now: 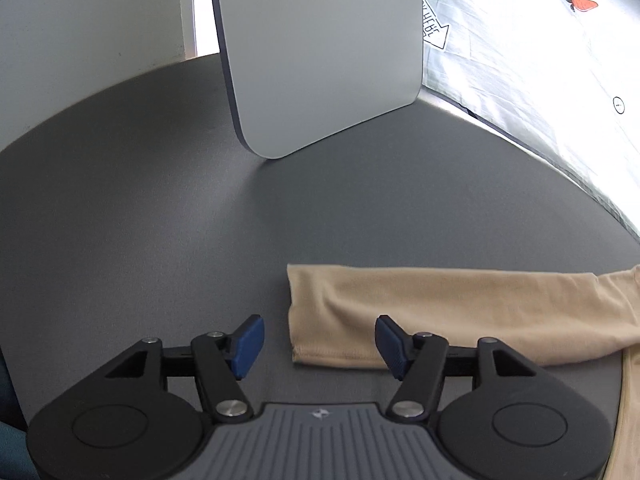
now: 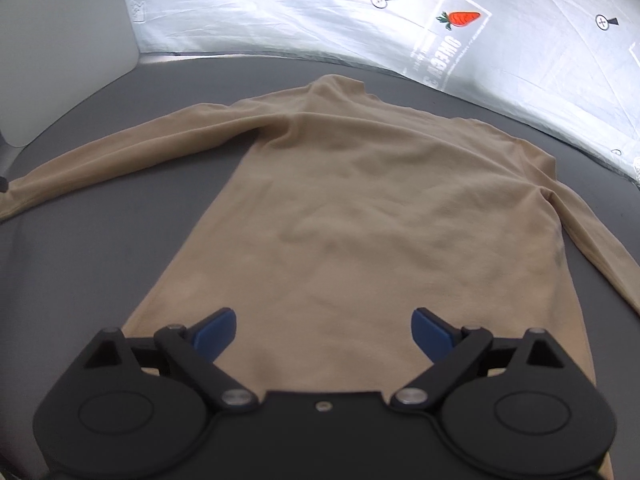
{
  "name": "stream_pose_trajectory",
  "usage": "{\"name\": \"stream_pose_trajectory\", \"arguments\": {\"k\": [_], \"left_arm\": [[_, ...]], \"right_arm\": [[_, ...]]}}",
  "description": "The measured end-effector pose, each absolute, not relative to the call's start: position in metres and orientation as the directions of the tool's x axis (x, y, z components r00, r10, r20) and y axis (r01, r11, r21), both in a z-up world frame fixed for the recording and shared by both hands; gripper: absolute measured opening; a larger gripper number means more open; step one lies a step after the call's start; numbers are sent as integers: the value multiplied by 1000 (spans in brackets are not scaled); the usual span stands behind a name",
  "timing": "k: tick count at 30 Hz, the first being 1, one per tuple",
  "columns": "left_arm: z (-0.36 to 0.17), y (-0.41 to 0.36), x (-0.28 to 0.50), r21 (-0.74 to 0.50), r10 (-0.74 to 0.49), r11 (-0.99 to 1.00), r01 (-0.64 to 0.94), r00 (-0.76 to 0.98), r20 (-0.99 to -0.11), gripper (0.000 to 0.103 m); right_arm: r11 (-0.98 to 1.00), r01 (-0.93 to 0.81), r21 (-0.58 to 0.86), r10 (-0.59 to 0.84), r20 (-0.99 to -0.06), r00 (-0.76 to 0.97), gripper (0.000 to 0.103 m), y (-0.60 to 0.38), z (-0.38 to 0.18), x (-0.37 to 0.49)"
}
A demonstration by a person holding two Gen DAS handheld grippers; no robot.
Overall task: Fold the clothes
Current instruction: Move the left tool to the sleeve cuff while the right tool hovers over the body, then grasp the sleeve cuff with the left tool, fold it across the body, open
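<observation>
A tan long-sleeved shirt (image 2: 360, 216) lies flat on the dark grey table (image 2: 80, 248), collar at the far end, both sleeves spread out to the sides. My right gripper (image 2: 324, 336) is open and empty, just above the shirt's near hem. In the left wrist view the end of the left sleeve (image 1: 420, 312) lies across the table (image 1: 160, 220). My left gripper (image 1: 320, 344) is open and empty, with the sleeve cuff between its blue fingertips (image 1: 250, 340); I cannot tell whether they touch it.
A light grey flat panel (image 1: 320, 52) stands upright on the table beyond the left gripper. A white printed sheet with a carrot picture (image 2: 460, 18) runs along the table's far edge and also shows in the left wrist view (image 1: 540, 60).
</observation>
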State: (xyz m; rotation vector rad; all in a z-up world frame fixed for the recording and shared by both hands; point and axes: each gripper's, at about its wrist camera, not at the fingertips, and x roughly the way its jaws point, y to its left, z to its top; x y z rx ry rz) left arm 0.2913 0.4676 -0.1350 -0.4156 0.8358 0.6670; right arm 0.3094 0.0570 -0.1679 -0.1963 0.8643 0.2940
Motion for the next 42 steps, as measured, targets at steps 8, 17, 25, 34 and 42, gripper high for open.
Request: {"name": "stream_pose_trajectory", "arguments": {"k": [8,17,25,34,42], "left_arm": [[-151,472,281,-156,326,713,-684,520,-790,71],[-160,464,293,-118,335,748,-653,526,-782,5],[-79,342,314,-163,119,949,-268,788,-604,5],[-84,113,323,-118,-362,923,367,721,-590,31],[-128,129,302,-180,-244,970,164,635,-733,59]], "right_arm": [[871,-491,-23,298,-770,565,81,101,-163,275],[923,-384,-33,201,-810,552,80,87,-172,274],[987,-158,27,112,-823,557,81,32,-174,295],[996,21,85,56,-801,596,81,-38,-170,298],[993,-63,-98,-37,-779,626,80,-81,-167,285]]}}
